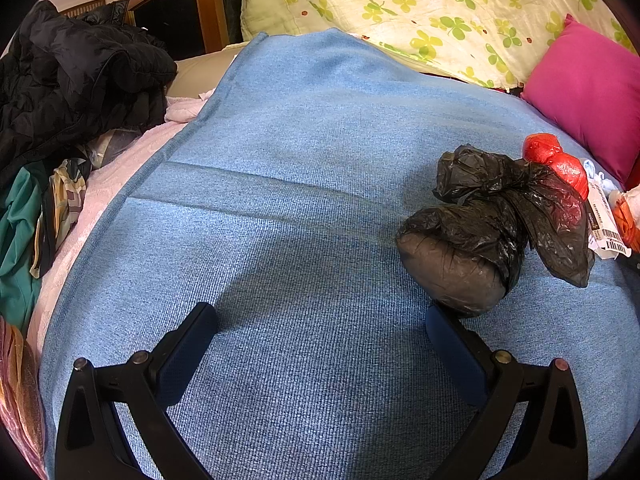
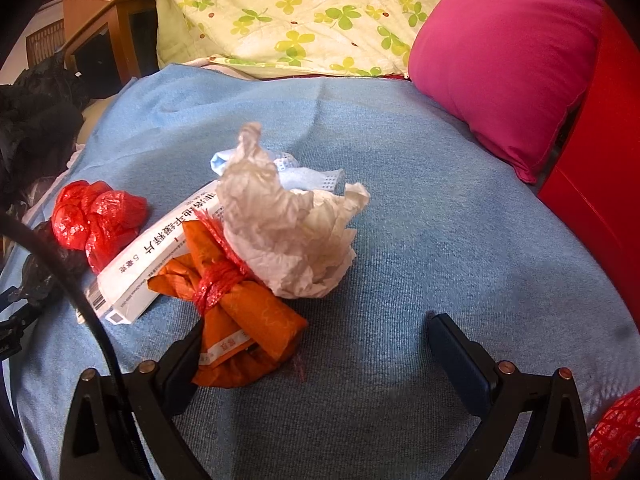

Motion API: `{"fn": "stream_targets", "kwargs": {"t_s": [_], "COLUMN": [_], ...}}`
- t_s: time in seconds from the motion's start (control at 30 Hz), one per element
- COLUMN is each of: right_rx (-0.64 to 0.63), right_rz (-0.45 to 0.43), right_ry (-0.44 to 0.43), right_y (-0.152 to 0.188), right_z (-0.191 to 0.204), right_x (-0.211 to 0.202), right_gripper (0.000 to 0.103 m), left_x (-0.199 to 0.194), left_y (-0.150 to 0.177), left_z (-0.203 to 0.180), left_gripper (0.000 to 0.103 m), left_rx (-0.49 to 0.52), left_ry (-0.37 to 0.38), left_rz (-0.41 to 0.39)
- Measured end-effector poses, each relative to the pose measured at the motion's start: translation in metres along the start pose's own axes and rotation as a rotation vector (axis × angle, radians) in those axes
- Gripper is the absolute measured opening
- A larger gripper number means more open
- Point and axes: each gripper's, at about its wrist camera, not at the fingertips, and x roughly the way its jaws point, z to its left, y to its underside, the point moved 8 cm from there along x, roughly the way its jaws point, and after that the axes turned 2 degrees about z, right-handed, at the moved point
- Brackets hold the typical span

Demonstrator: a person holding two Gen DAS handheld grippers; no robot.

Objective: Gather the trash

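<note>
A knotted black plastic bag point(image 1: 492, 224) lies on the blue blanket point(image 1: 304, 184), just beyond the right finger of my open left gripper point(image 1: 322, 320), which holds nothing. Behind the bag sits a crumpled red plastic bag point(image 1: 558, 160), also in the right wrist view as the red plastic bag point(image 2: 98, 220). My right gripper point(image 2: 314, 330) is open over the blue blanket point(image 2: 440, 240). An orange packet tied with red netting point(image 2: 240, 312) lies against its left finger. Beyond it are crumpled white tissue point(image 2: 288, 224), a white medicine box point(image 2: 160, 256) and a pale blue face mask point(image 2: 304, 172).
A pink pillow point(image 2: 504, 64) and a clover-print quilt point(image 2: 288, 12) lie at the back. A red box point(image 2: 600, 168) stands at the right. Black jacket point(image 1: 72, 80) and other clothes point(image 1: 20, 232) pile at the left. Red netting point(image 2: 616, 436) shows at the lower right.
</note>
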Motion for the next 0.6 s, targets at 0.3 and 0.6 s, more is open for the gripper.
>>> {"fn": "stream_targets", "kwargs": {"t_s": [0.3, 0.6], "right_rx": [0.001, 0.006], "right_rz": [-0.012, -0.032], "right_ry": [0.007, 0.0], "right_y": [0.018, 0.023], "right_z": [-0.005, -0.006], "right_x": [-0.014, -0.019], "right_gripper": [0.103, 0.103], "left_x": [0.0, 0.0], "left_y": [0.0, 0.0], "left_z": [0.0, 0.0], "left_gripper": [0.103, 0.103], "left_rx": [0.0, -0.001], "left_ry": [0.0, -0.001], "left_rz": [-0.001, -0.001]}}
